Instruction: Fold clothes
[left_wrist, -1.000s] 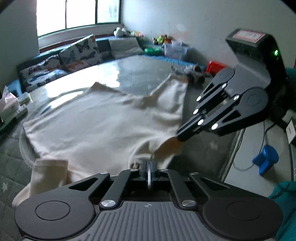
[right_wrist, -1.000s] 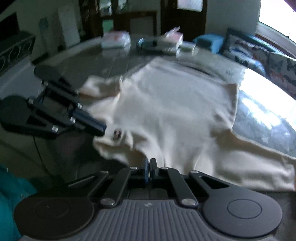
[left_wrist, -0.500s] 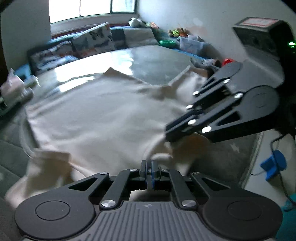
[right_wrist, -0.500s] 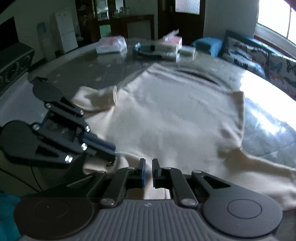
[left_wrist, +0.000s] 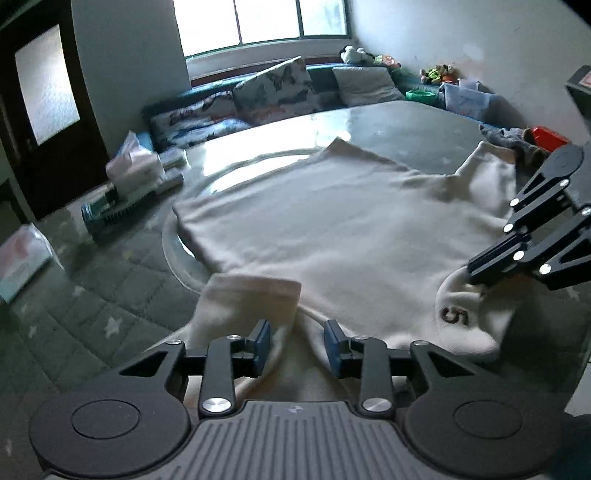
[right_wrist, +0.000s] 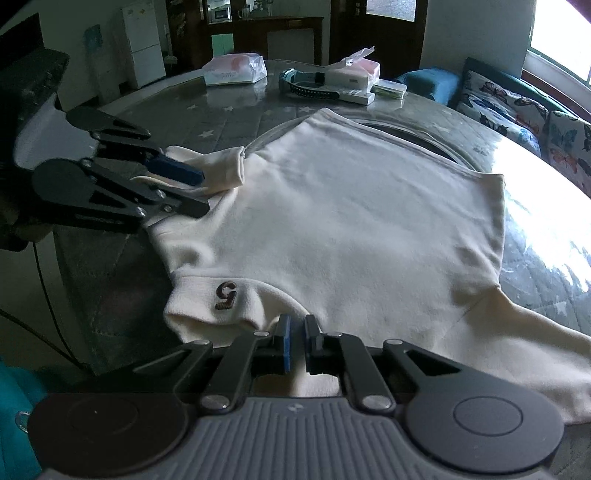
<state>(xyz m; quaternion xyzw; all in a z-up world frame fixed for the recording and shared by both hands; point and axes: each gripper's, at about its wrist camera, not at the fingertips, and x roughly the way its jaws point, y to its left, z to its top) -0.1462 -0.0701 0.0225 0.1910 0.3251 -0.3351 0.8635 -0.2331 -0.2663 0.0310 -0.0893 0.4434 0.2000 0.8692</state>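
Left gripper (left_wrist: 296, 341): we note its jaws have just been opening, and cream cloth lies between the parted pads at lower centre of its view, apparently released. Right gripper (right_wrist: 295, 341) stands all but closed at lower centre of its own view; whether it pinches the fabric edge we cannot tell. Cream sweater (right_wrist: 351, 221) lies spread flat mid-frame on the round table (right_wrist: 221, 114), collar with its "5" label (right_wrist: 226, 294) nearest us, one sleeve (left_wrist: 243, 302) at lower left. We judge it was laid flat so folding can begin.
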